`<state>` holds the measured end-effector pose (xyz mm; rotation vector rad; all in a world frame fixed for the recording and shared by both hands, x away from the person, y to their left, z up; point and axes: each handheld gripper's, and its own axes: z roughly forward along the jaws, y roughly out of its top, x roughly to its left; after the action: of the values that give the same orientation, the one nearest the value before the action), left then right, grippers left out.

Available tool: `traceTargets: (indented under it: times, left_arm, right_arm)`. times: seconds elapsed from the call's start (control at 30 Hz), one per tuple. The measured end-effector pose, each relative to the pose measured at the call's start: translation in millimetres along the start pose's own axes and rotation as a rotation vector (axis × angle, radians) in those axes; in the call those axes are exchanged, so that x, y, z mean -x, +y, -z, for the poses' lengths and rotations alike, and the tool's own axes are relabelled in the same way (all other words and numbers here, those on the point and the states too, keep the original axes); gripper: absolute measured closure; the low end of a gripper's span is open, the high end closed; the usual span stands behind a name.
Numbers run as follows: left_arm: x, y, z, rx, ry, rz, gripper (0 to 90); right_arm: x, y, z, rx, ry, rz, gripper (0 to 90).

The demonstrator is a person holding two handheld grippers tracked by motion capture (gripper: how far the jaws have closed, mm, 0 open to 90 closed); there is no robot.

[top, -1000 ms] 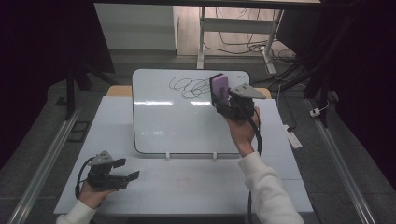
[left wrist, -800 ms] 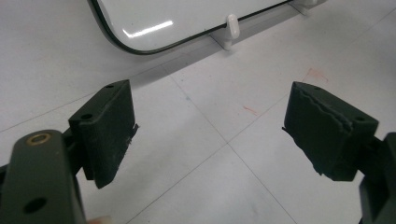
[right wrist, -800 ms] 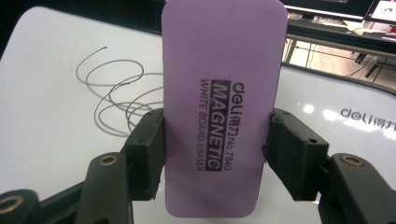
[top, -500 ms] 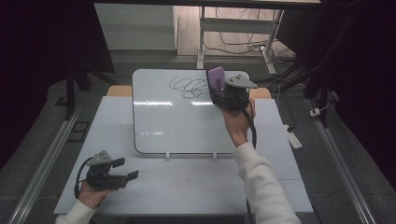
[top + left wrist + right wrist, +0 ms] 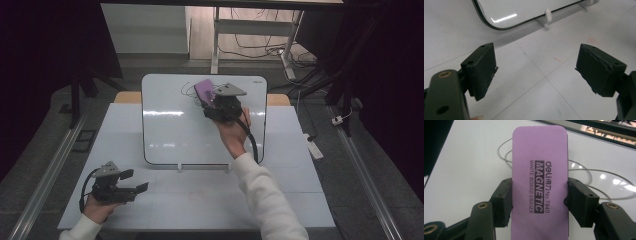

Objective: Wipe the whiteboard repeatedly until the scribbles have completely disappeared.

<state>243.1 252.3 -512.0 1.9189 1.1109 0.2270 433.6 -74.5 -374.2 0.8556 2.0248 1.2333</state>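
A whiteboard (image 5: 170, 125) stands propped on the table, with a black scribble (image 5: 187, 90) near its top. My right gripper (image 5: 212, 102) is shut on a purple whiteboard eraser (image 5: 204, 90) and holds it over the scribble. In the right gripper view the eraser (image 5: 540, 182) fills the space between both jaws, and the scribble lines (image 5: 584, 170) curl out from behind it. My left gripper (image 5: 131, 182) rests low at the table's front left, open; in the left gripper view nothing lies between its fingertips (image 5: 536, 72).
The whiteboard's lower edge (image 5: 511, 23) sits in small white clips (image 5: 547, 15) on the white table (image 5: 280, 195). A desk frame and cables (image 5: 260, 45) lie on the floor beyond the table. A white power strip (image 5: 314, 147) lies to the table's right.
My right gripper has carried the eraser left and up the board, onto the scribble. The left gripper has stayed in place.
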Motion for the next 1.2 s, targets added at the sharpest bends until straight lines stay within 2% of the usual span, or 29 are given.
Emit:
traceTargets:
  times: [0.07, 0.1, 0.17, 0.3, 0.4, 0.47, 0.53, 0.63, 0.73, 0.8, 0.87, 0.9, 0.97, 1.07, 1.2]
  left_arm:
    - [-0.1, -0.1, 0.2, 0.000, -0.001, -0.001, 17.3]
    - [-0.2, -0.2, 0.2, 0.002, -0.002, 0.002, 17.3]
    - [-0.6, -0.3, 0.2, 0.002, -0.004, 0.003, 17.3]
    - [-0.3, -0.1, 0.4, 0.003, -0.006, 0.004, 17.3]
    - [0.1, 0.2, 0.2, 0.004, -0.003, 0.005, 17.3]
    - [0.3, 0.5, 0.2, 0.005, -0.002, 0.005, 17.3]
    - [0.2, 0.6, 0.3, 0.004, -0.002, 0.005, 17.3]
    - [0.0, 0.5, 0.2, 0.003, -0.001, 0.006, 17.3]
    - [0.4, 0.3, 0.2, 0.001, -0.001, 0.002, 17.3]
    - [0.3, 0.2, 0.5, 0.003, -0.001, 0.003, 17.3]
    - [-0.3, 0.0, 0.9, 0.006, -0.005, 0.005, 17.3]
    - [-0.6, -0.2, 1.0, 0.007, -0.004, 0.007, 17.3]
    - [-1.3, -0.4, 1.2, 0.005, -0.007, 0.007, 17.4]
    - [-1.6, -0.5, 1.3, 0.006, -0.008, 0.007, 17.4]
    - [-1.1, -0.2, 1.0, 0.005, -0.007, 0.005, 17.4]
  right_arm:
    - [-3.5, 1.1, -0.3, -0.009, -0.012, 0.031, 40.9]
    - [-1.0, 1.3, 1.0, -0.009, -0.012, 0.025, 40.9]
    - [10.0, 2.0, 6.8, -0.003, -0.055, 0.015, 40.9]
    - [49.7, 2.0, 23.5, 0.025, -0.153, -0.059, 40.9]
    - [69.9, 2.6, 29.4, 0.036, -0.173, -0.110, 40.9]
    - [73.0, 4.4, 28.2, 0.034, -0.162, -0.135, 40.9]
    - [66.2, 6.6, 23.8, 0.030, -0.161, -0.112, 41.0]
    - [45.1, 10.9, 13.1, 0.022, -0.104, -0.078, 41.0]
    - [14.9, 13.4, -2.4, 0.004, -0.029, -0.034, 41.0]
    - [-1.6, 13.9, -10.2, 0.001, 0.015, -0.022, 41.0]
    - [-12.2, 14.2, -14.1, -0.003, 0.021, 0.011, 41.0]
    - [-13.3, 14.3, -14.2, -0.005, 0.014, 0.027, 41.0]
    - [-6.7, 14.2, -11.8, -0.005, 0.036, 0.006, 41.0]
    - [15.0, 15.1, -0.8, 0.009, -0.041, 0.001, 41.0]
    - [55.1, 11.3, 17.7, 0.028, -0.147, -0.061, 41.0]
